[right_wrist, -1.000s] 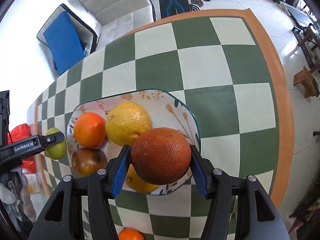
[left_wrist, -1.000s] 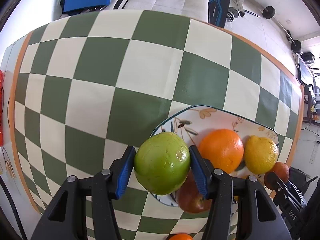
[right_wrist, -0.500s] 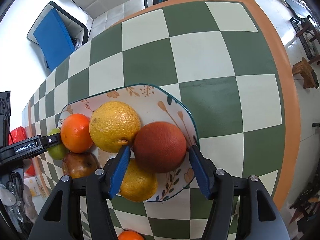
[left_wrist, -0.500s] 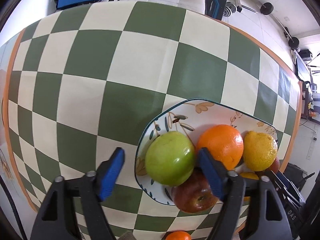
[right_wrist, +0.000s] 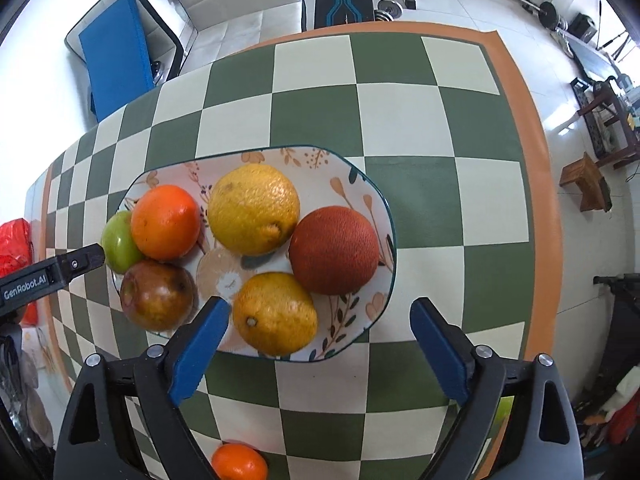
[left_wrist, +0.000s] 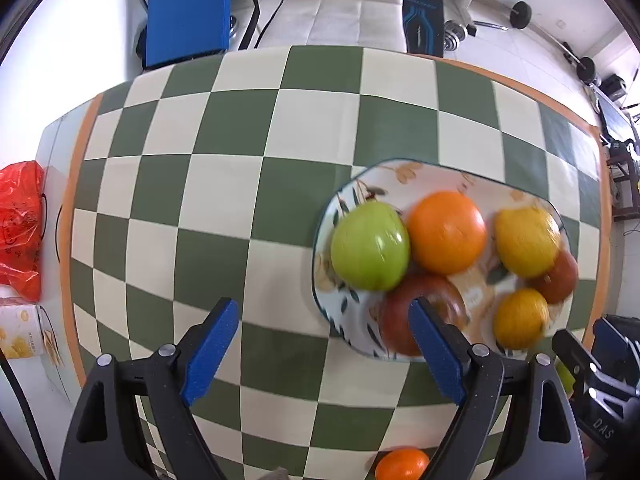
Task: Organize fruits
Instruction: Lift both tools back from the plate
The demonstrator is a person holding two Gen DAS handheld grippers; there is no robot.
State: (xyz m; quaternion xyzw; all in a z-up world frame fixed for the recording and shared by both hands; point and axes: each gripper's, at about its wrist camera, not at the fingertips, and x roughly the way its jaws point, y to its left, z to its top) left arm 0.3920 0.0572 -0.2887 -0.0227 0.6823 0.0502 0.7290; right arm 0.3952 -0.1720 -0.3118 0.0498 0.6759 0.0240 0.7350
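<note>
Both grippers over fruit plate, jaws opening, nothing between them.

Left gripper point(left_wrist: 322, 330) wide, empty; green apple point(left_wrist: 370, 246) on plate point(right_wrist: 356, 174) at its left end, touching orange point(left_wrist: 447, 232). Right gripper point(right_wrist: 320, 326) wide, empty; dark-red orange point(right_wrist: 334, 256) on plate's right side beside big yellow citrus point(right_wrist: 254, 209). Small tangerine point(right_wrist: 239, 462) alone on checkered cloth point(right_wrist: 400, 120) w/ orange border.

Both claws point(left_wrist: 322, 322) point(right_wrist: 320, 322) pointing down, opening, empty.

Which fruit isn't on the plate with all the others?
The small orange near the bottom edge of the right wrist view. It sits alone on the checkered tablecloth, while the other six fruits are together on the flowered plate.
</note>
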